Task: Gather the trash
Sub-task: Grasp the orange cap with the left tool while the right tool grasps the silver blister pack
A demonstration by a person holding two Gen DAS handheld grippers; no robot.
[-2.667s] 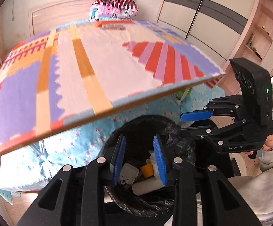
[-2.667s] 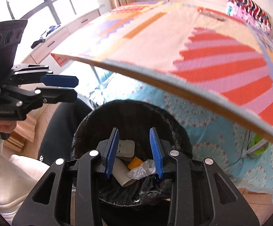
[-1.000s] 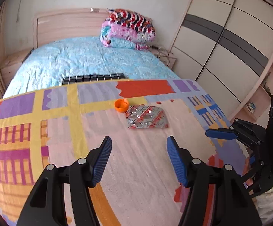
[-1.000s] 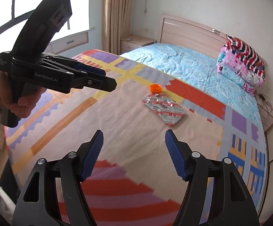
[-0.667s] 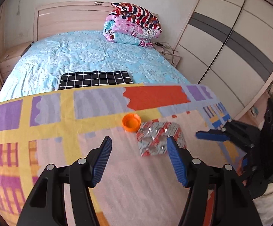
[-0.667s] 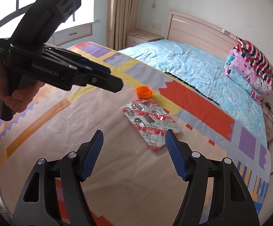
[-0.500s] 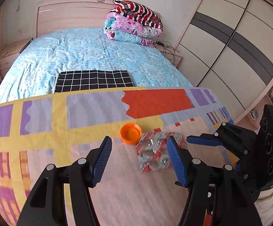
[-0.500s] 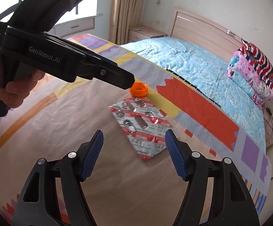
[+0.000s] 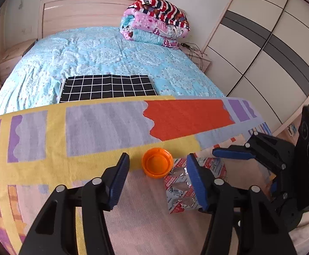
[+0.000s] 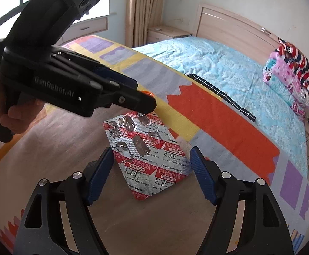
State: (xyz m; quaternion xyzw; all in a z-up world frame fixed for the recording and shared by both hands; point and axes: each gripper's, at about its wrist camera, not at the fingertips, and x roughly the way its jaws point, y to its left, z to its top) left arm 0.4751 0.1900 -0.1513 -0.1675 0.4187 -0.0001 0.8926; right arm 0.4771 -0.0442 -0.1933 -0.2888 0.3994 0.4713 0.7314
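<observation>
— Hovering over the colourful patterned surface (image 9: pixel 103 131), both tools point down at the trash. Where does each stand?

— The left gripper (image 9: pixel 157 176) hangs above the orange bottle cap (image 9: pixel 157 162), which lies open side up between its blue pads; the jaws are apart, have just been closing a little, and touch nothing. In the right wrist view the left gripper (image 10: pixel 148 103) reaches in from 9 o'clock, held in a hand (image 10: pixel 3 106), and hides nearly all of the cap.

— And the other?

— The right gripper (image 10: pixel 151 170) stands over the used blister pack (image 10: pixel 148 150), red and silver, flat on the surface. Its jaws have just been opening wider; the pack lies between them, ungripped.

— How do the two pieces lie?

— The pack sits just beside the cap, at about 4 o'clock of it in the left wrist view. Beyond the surface, at 12 o'clock, is a bed (image 9: pixel 103 53) with folded quilts (image 9: pixel 158 21) and a black checked cloth (image 9: pixel 107 87).
</observation>
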